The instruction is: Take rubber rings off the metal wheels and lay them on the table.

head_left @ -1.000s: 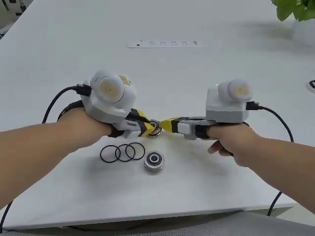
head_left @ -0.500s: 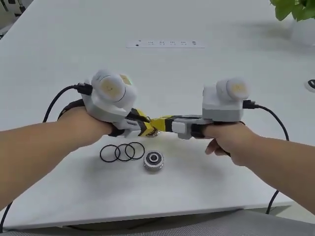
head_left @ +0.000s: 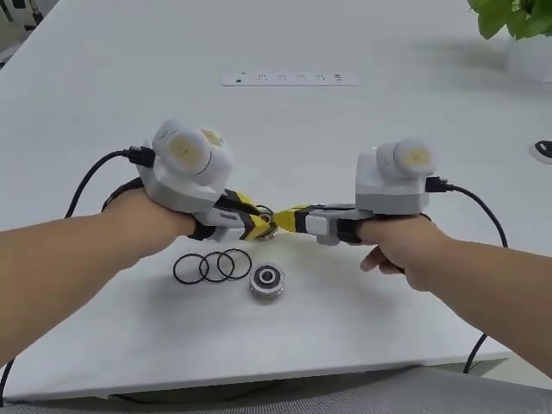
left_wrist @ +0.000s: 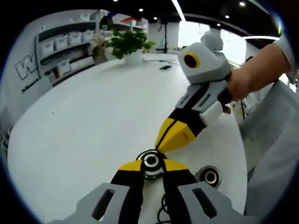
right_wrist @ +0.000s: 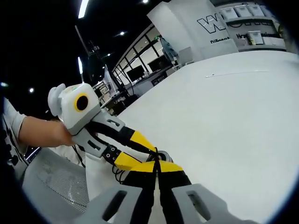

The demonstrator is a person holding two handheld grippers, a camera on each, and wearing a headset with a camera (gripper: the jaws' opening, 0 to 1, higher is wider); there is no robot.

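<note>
My left gripper [head_left: 261, 226] [left_wrist: 152, 164] is shut on a small metal wheel [head_left: 270, 224] [left_wrist: 152, 160] held above the white table [head_left: 362, 129]. A black rubber ring runs round the wheel's rim. My right gripper [head_left: 285, 219] [right_wrist: 157, 164] comes in from the right, jaws pinched together at that rim, tip to tip with the left one. Three loose black rubber rings [head_left: 212, 266] lie overlapping on the table below the left gripper. A second metal wheel [head_left: 266, 281] [left_wrist: 209, 176] lies flat beside them.
A white power strip [head_left: 289, 78] lies farther back on the table. A green plant [head_left: 509, 15] stands at the far right corner. Black cables [head_left: 90, 185] trail from both grippers. The table's front edge [head_left: 259, 379] runs close to my body.
My right gripper has moved left until its tips meet the wheel held in the left gripper. The rings and the second wheel on the table have stayed put.
</note>
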